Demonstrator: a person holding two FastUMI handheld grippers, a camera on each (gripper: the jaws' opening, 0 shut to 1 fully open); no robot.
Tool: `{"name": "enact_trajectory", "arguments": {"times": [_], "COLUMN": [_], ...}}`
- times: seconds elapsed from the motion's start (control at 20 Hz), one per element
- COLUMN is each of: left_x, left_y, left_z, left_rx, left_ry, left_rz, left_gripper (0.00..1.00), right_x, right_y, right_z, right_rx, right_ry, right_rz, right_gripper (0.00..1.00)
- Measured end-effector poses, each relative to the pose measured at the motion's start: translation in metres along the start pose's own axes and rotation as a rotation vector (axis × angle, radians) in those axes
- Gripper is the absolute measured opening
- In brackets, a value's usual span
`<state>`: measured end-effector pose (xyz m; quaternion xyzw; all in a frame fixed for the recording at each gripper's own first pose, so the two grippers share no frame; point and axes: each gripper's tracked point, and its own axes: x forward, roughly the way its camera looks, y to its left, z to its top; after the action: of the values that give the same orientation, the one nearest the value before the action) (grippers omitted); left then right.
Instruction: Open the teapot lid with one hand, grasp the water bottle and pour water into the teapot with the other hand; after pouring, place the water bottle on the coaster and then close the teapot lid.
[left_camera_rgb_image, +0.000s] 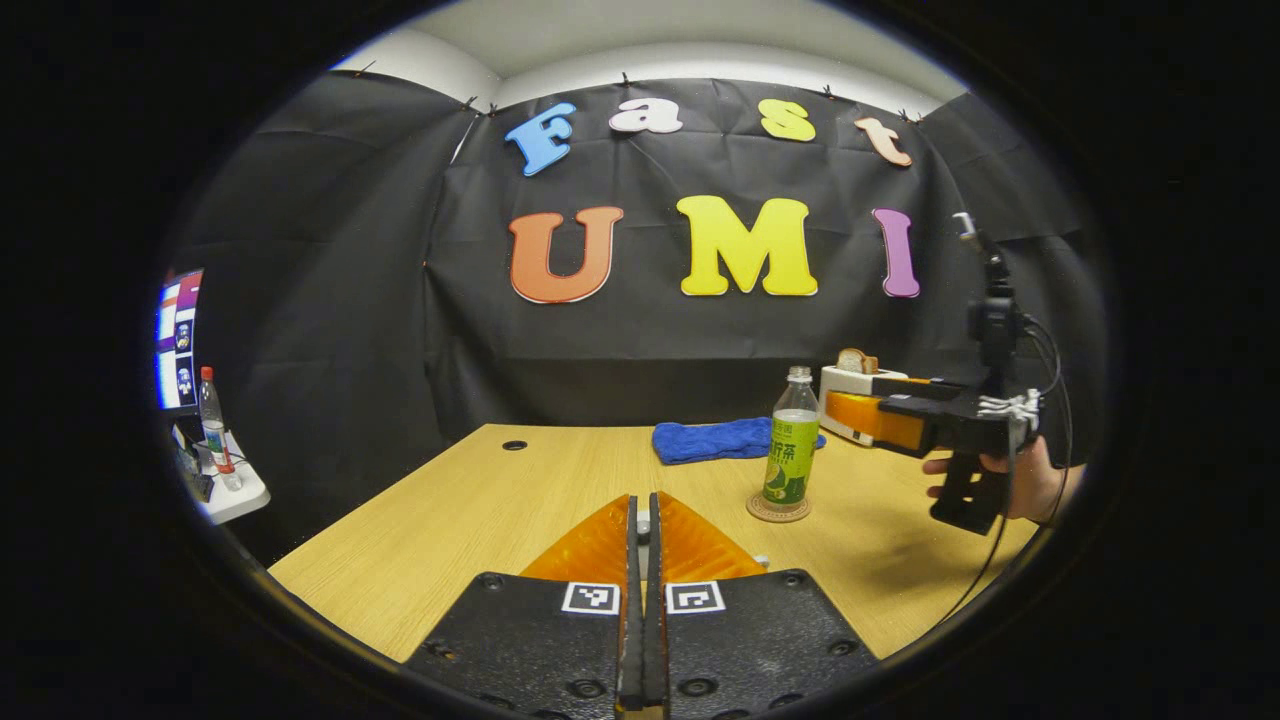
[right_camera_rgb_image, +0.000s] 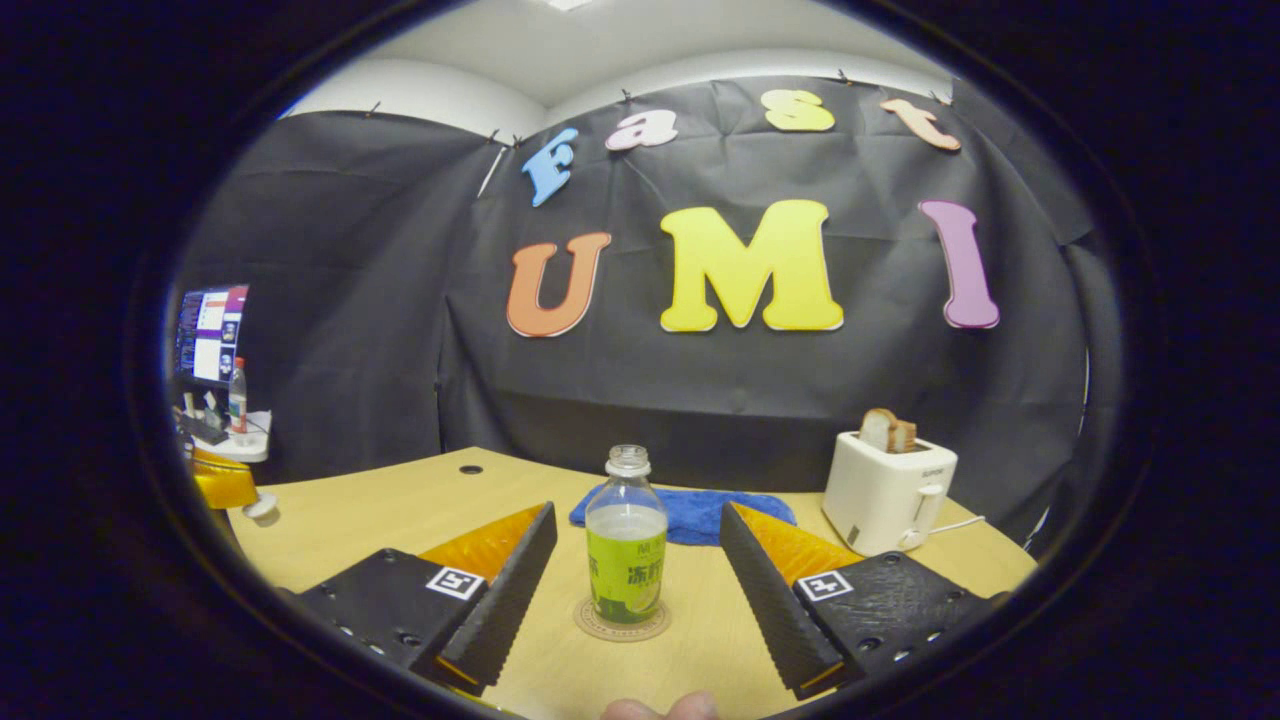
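Observation:
The water bottle (right_camera_rgb_image: 626, 550), clear with a green label, stands upright on a round coaster (right_camera_rgb_image: 622, 622) on the wooden table (right_camera_rgb_image: 400, 505). My right gripper (right_camera_rgb_image: 637, 515) is open, one finger on each side of the bottle and neither touching it. In the left gripper view the same bottle (left_camera_rgb_image: 791, 450) stands mid-right, with the right gripper (left_camera_rgb_image: 850, 412) and the hand holding it just right of it. My left gripper (left_camera_rgb_image: 643, 500) is shut on a small white piece, the teapot lid (left_camera_rgb_image: 643, 524); the teapot beneath is hidden. The left gripper (right_camera_rgb_image: 225, 482) shows far left over the white lid (right_camera_rgb_image: 262, 508).
A white toaster (right_camera_rgb_image: 888, 495) with bread stands at the back right, its cord trailing right. A blue cloth (right_camera_rgb_image: 690, 512) lies behind the bottle. A side shelf (left_camera_rgb_image: 235, 495) with a bottle and a monitor is off the table's left edge.

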<state>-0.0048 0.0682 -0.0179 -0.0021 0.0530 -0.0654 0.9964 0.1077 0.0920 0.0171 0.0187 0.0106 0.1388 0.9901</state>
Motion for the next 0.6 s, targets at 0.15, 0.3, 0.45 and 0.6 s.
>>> {"name": "enact_trajectory", "arguments": {"times": [0.15, 0.3, 0.45, 0.6], "left_x": [0.013, 0.026, 0.039, 0.051], "left_y": [-0.019, -0.04, -0.049, -0.051], "left_z": [-0.009, -0.026, -0.038, -0.05], "left_rx": [-0.017, -0.008, -0.015, -0.037], "left_ry": [0.007, 0.036, 0.053, 0.081], "left_rz": [-0.024, -0.049, -0.052, -0.06], "left_gripper": [0.03, 0.03, 0.03, 0.03], "right_x": [-0.046, -0.082, -0.108, -0.121], "right_y": [-0.019, -0.036, -0.053, -0.066], "right_z": [-0.004, -0.025, -0.043, -0.053], "right_rx": [0.022, 0.04, 0.039, 0.046], "right_ry": [-0.018, -0.015, -0.013, -0.027], "right_rz": [-0.038, -0.082, -0.134, -0.171], "right_gripper": [0.97, 0.97, 0.97, 0.97]}}
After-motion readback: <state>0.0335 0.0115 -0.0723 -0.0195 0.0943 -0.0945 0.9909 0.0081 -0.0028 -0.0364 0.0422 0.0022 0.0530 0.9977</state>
